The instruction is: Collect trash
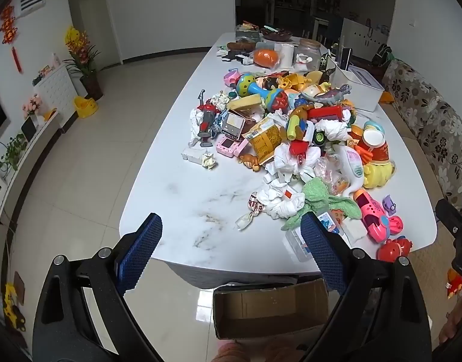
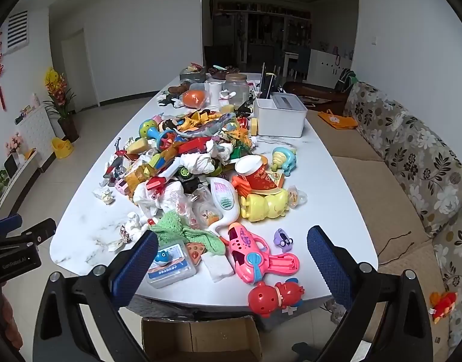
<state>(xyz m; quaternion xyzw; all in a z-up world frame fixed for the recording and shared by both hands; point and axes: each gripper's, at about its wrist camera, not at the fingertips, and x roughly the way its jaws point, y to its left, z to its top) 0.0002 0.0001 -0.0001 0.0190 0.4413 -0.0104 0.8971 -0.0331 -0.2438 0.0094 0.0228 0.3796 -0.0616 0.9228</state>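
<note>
A long white table point(image 1: 182, 193) point(image 2: 327, 187) carries a big heap of toys mixed with trash. Crumpled white tissues point(image 1: 279, 202) point(image 2: 134, 224), a candy wrapper point(image 1: 246, 218), a crumpled paper ball point(image 1: 209, 160) point(image 2: 107, 195) and a flattened yellow carton point(image 1: 265, 141) lie in the heap. An open cardboard box point(image 1: 270, 310) point(image 2: 200, 338) stands on the floor under the table's near edge. My left gripper point(image 1: 231, 256) is open and empty, above the near edge. My right gripper point(image 2: 231, 267) is open and empty, above the near toys.
A pink toy point(image 2: 255, 256), a red toy point(image 2: 273, 297), a clear plastic case point(image 2: 170, 265) and a green cloth point(image 2: 182, 230) lie near the front edge. A white bin point(image 2: 280, 116) stands further back. A floral sofa point(image 2: 412, 157) runs along the right. Tiled floor is on the left.
</note>
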